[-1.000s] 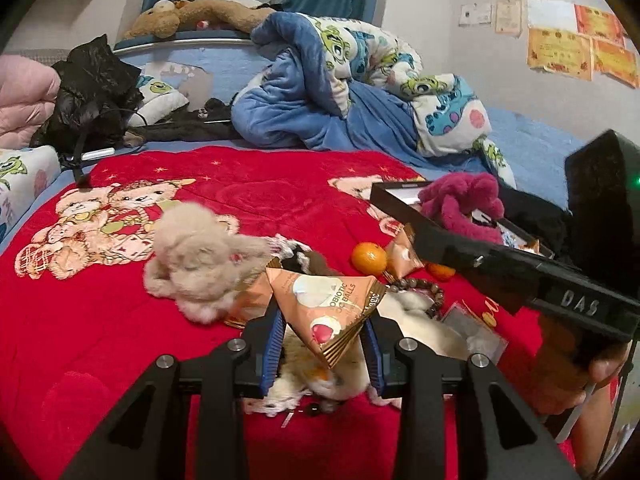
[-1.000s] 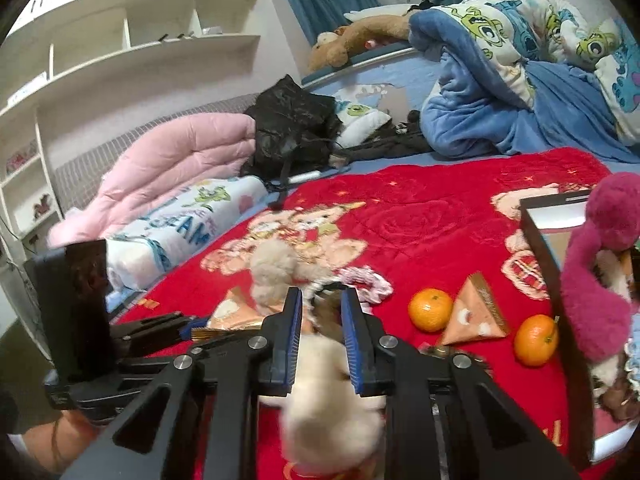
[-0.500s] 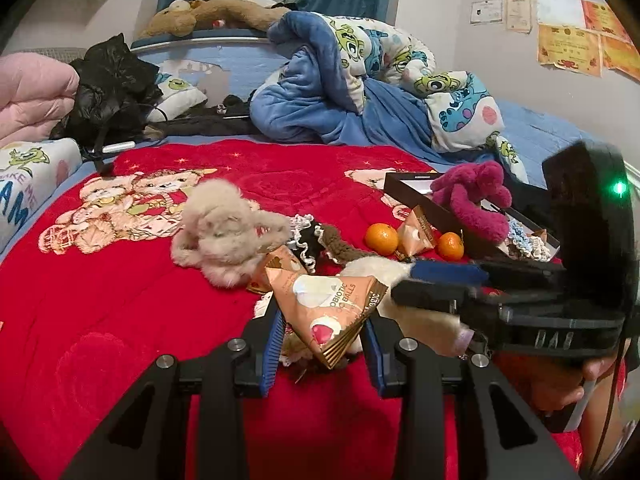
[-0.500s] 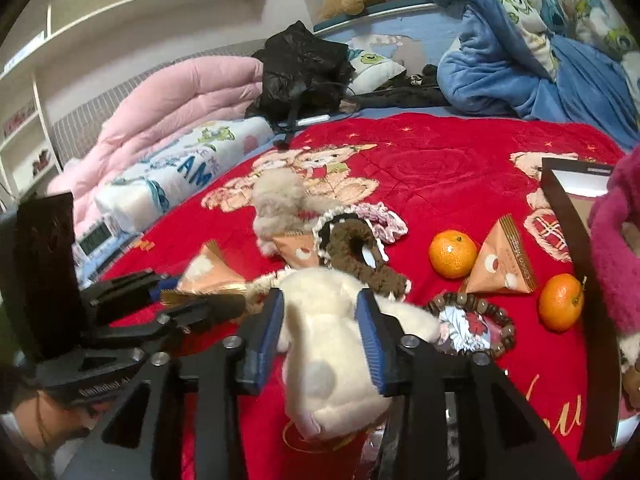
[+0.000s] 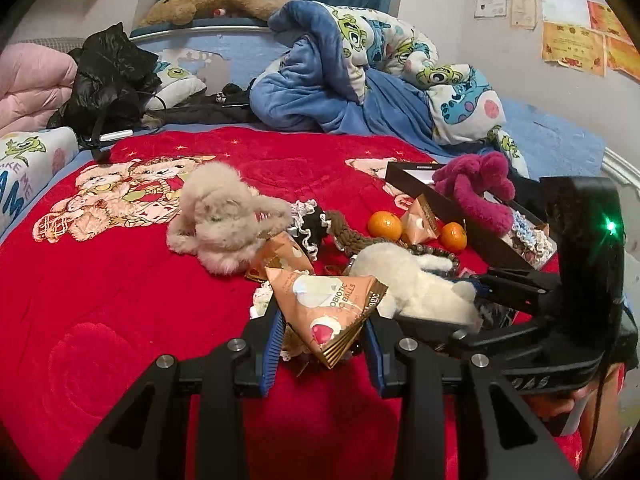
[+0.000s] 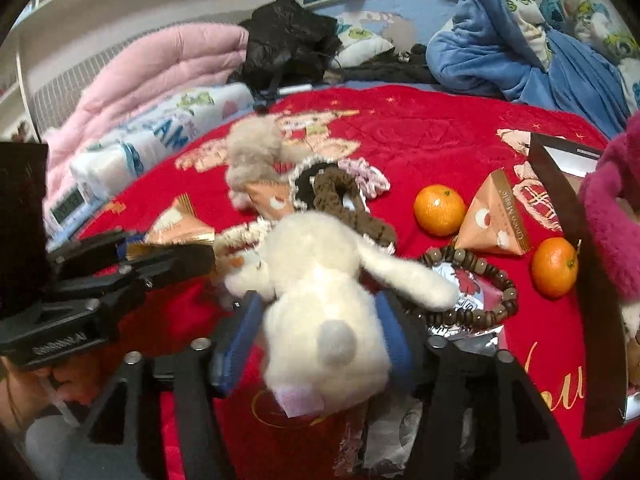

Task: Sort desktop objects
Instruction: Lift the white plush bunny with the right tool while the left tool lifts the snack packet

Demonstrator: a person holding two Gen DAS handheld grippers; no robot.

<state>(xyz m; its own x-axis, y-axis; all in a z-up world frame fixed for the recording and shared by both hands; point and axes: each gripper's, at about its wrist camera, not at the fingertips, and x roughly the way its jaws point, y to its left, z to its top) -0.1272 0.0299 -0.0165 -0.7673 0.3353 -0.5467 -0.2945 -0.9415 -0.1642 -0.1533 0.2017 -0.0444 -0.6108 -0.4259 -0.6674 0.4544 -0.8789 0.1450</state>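
Your left gripper (image 5: 322,344) clamps a snack pouch (image 5: 330,312); your right gripper (image 6: 320,344) is opening around the white plush (image 6: 324,300). Two tangerines (image 6: 439,210) sit near the box edge (image 6: 560,216); the red blanket (image 5: 100,320) lies open at left.

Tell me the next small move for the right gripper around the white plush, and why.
Probably close on it. The right gripper's jaws are opening and straddle the white plush toy, which lies on the red blanket among other clutter, ungripped.
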